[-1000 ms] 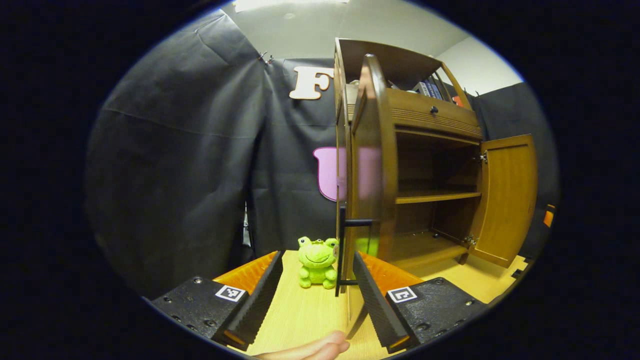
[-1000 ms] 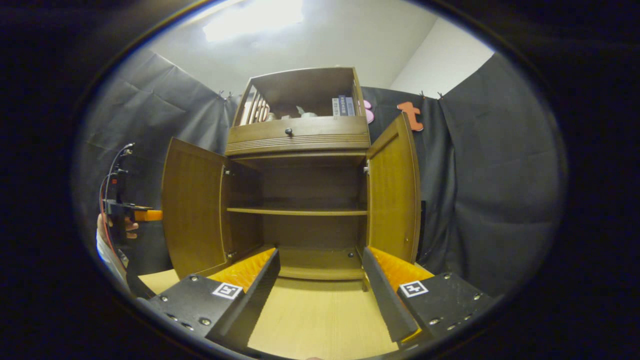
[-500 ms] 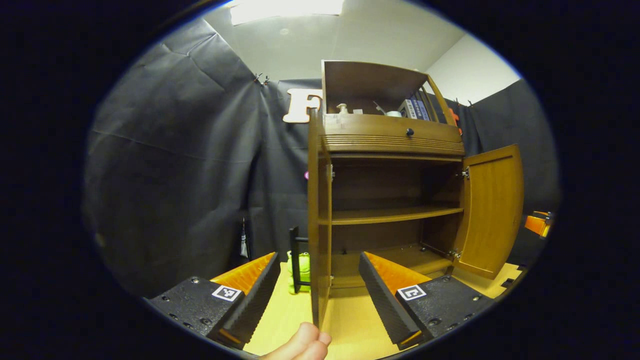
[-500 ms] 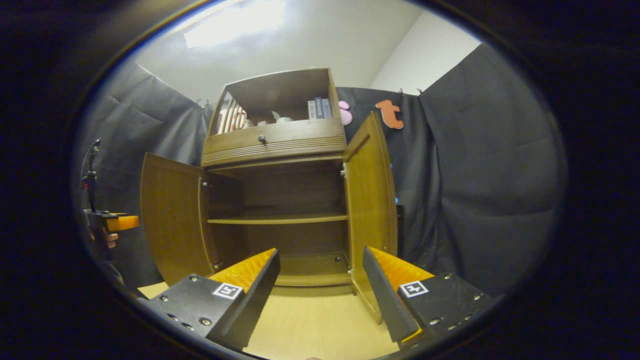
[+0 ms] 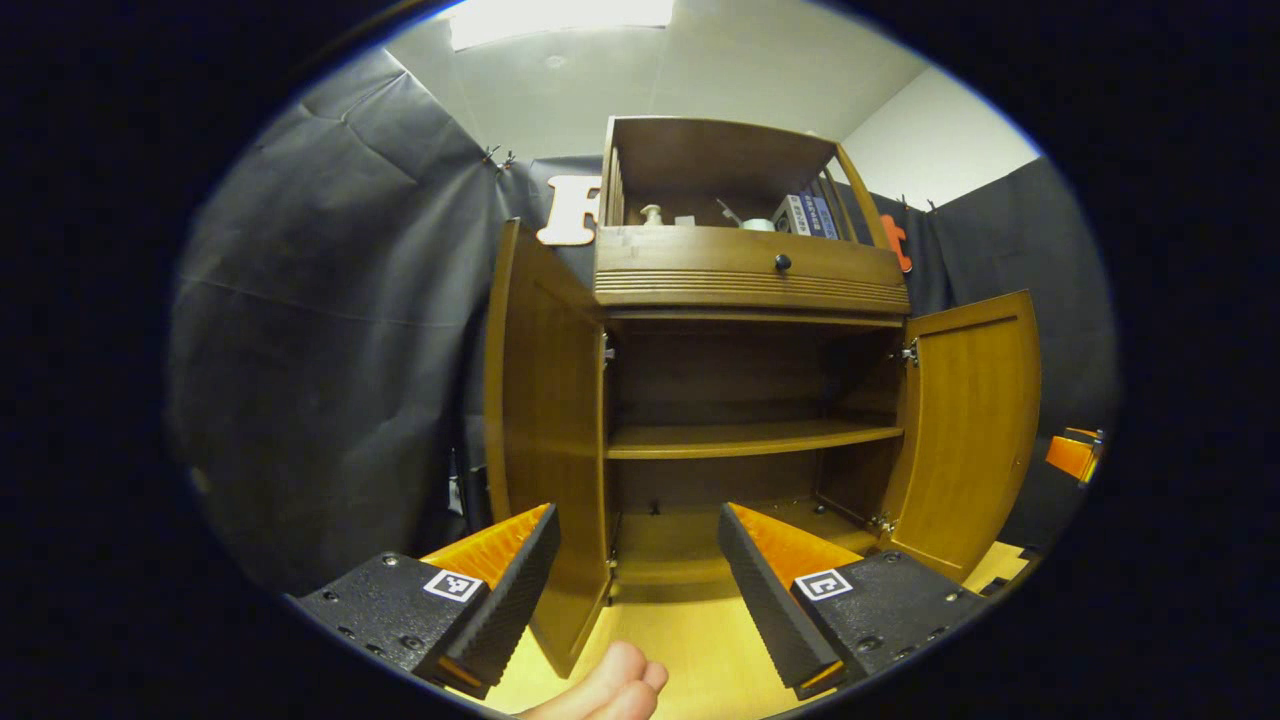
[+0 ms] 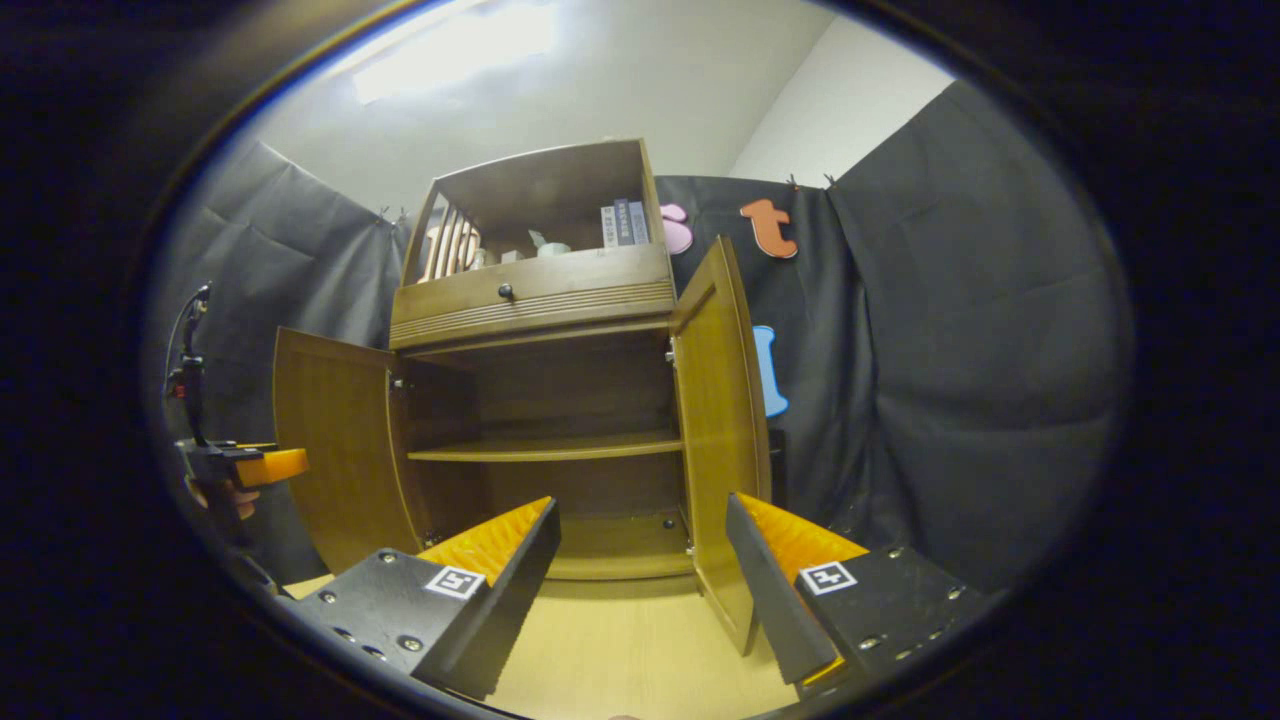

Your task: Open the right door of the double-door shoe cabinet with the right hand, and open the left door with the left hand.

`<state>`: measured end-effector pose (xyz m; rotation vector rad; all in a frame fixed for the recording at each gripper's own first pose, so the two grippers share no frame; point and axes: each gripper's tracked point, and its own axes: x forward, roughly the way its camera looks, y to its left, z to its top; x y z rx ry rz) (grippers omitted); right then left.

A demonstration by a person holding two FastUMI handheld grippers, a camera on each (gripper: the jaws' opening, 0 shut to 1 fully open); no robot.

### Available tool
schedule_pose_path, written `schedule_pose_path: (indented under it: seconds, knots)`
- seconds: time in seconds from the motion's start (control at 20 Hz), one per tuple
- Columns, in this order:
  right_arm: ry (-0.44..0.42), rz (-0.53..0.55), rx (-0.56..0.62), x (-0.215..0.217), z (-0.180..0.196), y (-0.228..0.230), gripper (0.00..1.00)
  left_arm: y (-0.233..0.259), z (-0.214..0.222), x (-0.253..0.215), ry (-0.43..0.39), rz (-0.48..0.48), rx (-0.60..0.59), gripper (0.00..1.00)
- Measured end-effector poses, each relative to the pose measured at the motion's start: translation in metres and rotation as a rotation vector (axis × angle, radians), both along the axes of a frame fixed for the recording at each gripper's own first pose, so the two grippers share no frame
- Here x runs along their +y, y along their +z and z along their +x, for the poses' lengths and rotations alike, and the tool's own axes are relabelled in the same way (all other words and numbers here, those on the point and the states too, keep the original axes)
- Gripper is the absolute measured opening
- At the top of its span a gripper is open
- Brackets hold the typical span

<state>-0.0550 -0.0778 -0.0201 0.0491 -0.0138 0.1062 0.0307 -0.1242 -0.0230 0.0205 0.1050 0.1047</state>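
Both doors swung wide, both tools backed off with nothing held.

Seen in the left gripper view at frame centre: shoe cabinet (image 5: 750, 330), upright, long axis vertical, open front facing the camera. Left door (image 5: 545, 440) at centre-left, hinged out toward the lens, its inner face turned toward the cabinet's middle, tall axis vertical, lower edge reaching down toward the wooden table (image 5: 690, 650). Right door (image 5: 965, 430) at centre-right, angled outward, inner face showing. Between them, a bare shelf (image 5: 750, 438) running left to right, and above it a drawer (image 5: 750, 270) with a small dark knob. Top compartment stocked with a few small items, too small to identify.

Left gripper (image 5: 635, 580) at lower centre, jaws spread wide, gripping nothing, well clear of the door; a fingertip of the holding hand (image 5: 600, 690) at the bottom edge. Judged reason for the gap: door released once opened, tool withdrawn.

In the right gripper view, right gripper (image 6: 640, 575) at lower centre, likewise spread wide and empty, one finger just beside the right door's lower edge without a visible touch. Other gripper and its hand at far left of that frame, apart from the cabinet.

Task judged effectively complete.
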Motion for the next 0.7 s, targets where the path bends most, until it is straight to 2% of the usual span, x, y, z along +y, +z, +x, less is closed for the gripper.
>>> schedule_pose_path:
  seconds: [0.35, 0.7]
  knots:
    - [0.021, 0.000, -0.002, 0.009, -0.005, 0.008, 0.99, 0.001, 0.020, -0.071, -0.083, -0.040, -0.010, 0.95]
    - [0.057, -0.017, -0.010, 0.020, -0.007, 0.019, 0.98, -0.001, 0.031, -0.100, -0.045, 0.001, -0.032, 0.97]
